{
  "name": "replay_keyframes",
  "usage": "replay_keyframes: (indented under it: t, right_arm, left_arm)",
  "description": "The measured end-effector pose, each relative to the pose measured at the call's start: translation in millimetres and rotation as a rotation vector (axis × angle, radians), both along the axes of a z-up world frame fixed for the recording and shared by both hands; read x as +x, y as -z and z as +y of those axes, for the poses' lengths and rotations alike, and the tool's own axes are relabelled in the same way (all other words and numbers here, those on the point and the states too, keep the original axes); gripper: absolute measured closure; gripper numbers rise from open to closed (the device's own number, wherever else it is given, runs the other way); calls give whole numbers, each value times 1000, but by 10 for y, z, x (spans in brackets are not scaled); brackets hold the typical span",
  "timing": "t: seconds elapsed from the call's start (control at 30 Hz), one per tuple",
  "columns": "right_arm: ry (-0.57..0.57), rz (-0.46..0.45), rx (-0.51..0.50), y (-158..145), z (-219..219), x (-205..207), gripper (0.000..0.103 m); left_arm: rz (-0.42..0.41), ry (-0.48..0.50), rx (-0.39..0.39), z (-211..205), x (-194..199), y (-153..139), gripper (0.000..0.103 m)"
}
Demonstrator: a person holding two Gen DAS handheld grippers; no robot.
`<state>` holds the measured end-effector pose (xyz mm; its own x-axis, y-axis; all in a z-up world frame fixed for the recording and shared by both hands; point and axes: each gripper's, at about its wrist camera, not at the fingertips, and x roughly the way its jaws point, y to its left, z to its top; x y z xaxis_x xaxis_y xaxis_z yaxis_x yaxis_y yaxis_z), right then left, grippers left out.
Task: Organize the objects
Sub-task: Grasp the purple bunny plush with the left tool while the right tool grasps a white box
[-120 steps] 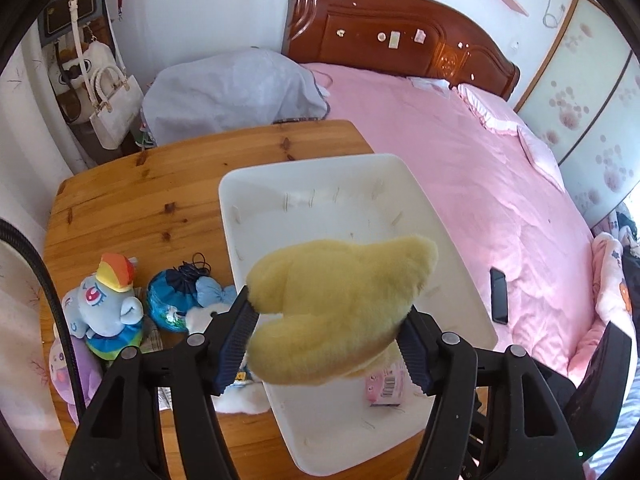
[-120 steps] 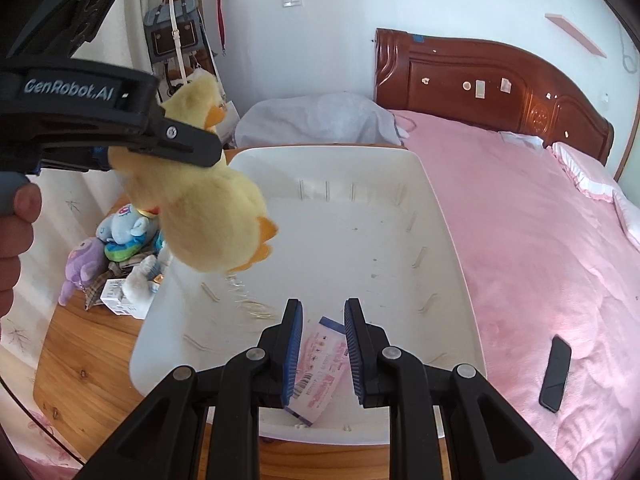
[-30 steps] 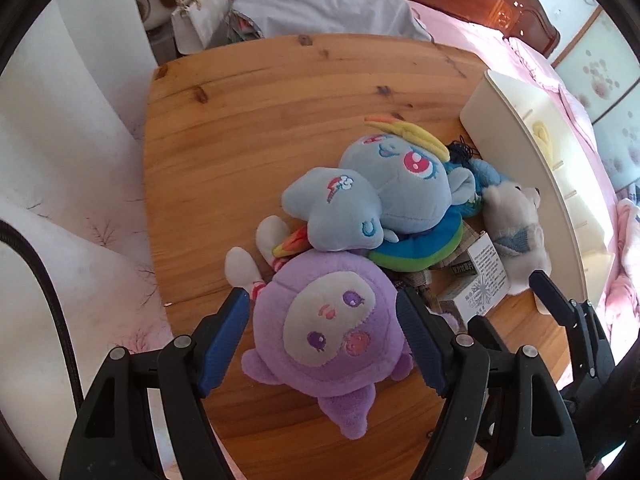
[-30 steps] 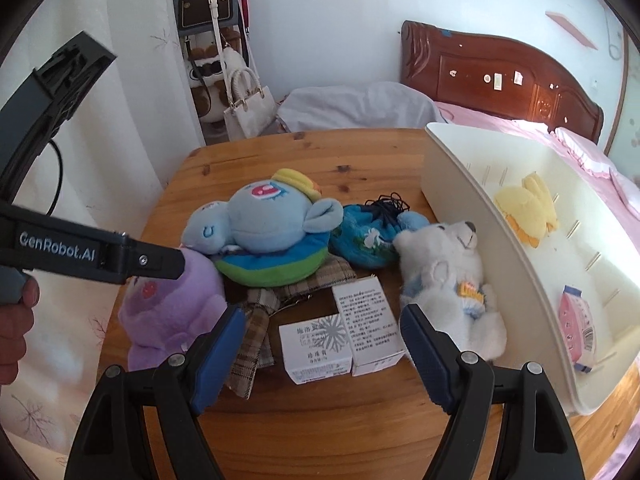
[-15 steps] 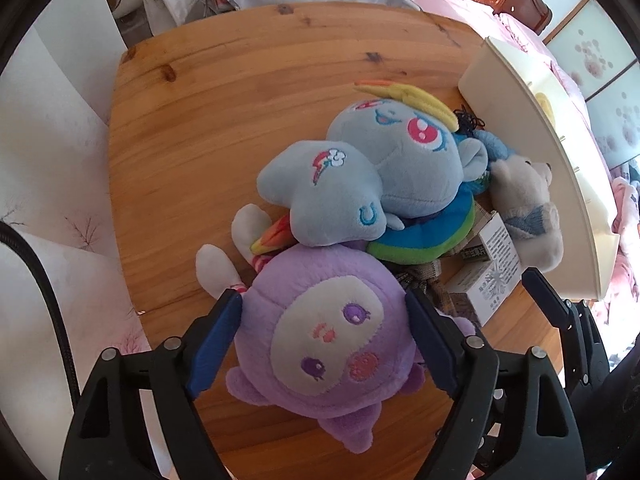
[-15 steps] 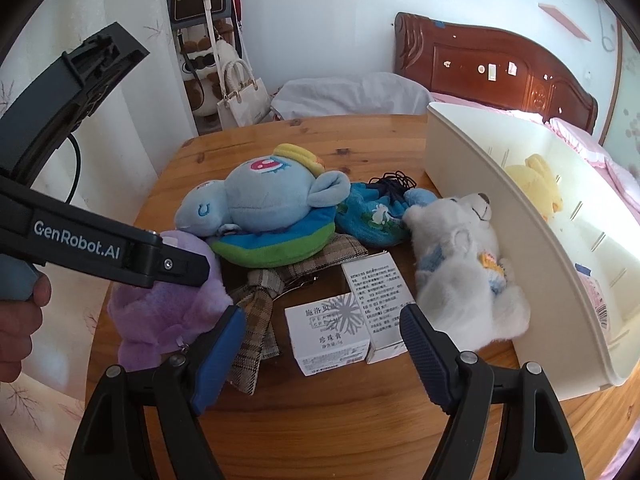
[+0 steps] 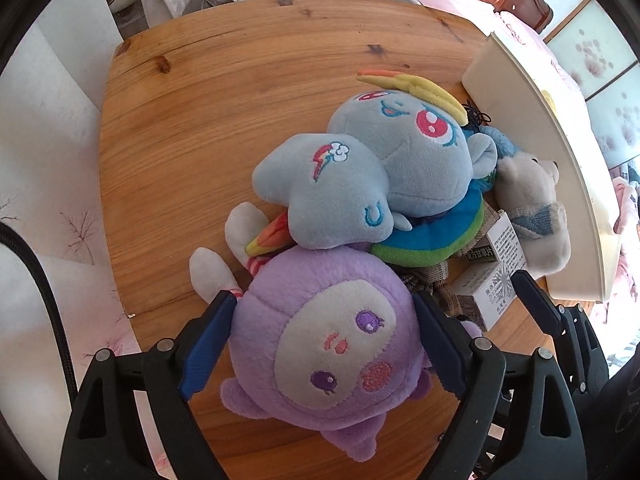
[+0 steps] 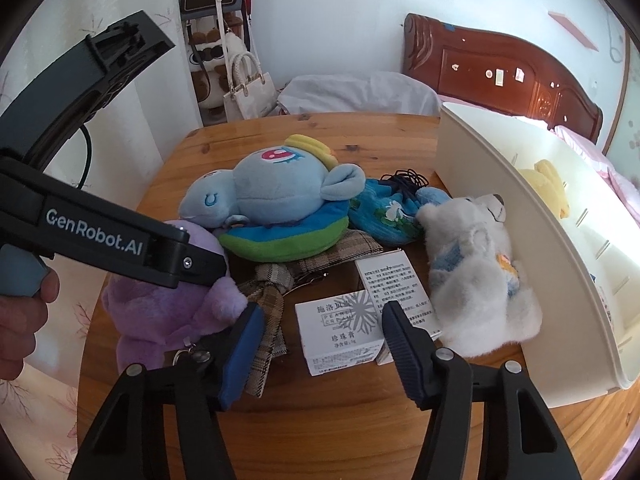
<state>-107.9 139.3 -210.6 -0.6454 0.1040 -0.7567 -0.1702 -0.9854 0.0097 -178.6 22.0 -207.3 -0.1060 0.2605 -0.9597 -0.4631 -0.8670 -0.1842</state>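
Wooden table [image 8: 320, 420]: four plush toys, two boxes; left gripper [image 7: 320, 344] opening around purple toy [image 7: 324, 344].

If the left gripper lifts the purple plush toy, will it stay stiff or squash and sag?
The purple plush toy looks soft and stuffed, so it would probably squash between the pads. Its small limbs would likely dangle. The blue pony plush overlaps its top and may shift.

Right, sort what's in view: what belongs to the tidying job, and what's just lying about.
Job:
- purple plush
- blue pony plush
- white bear
- cream box
- white bin, yellow plush inside

Lying about:
- white handbag
- bed headboard
- grey bundle
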Motion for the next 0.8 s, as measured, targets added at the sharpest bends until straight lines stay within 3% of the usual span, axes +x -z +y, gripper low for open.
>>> replay_keyframes:
  t: [0.5, 0.8]
  right_arm:
    - [-9, -40, -18, 75, 39, -2, 61]
    - [-13, -42, -22, 90, 56, 65, 61]
  left_arm:
    - [14, -26, 38, -106, 35, 9, 13]
    - [33, -25, 41, -110, 69, 11, 17]
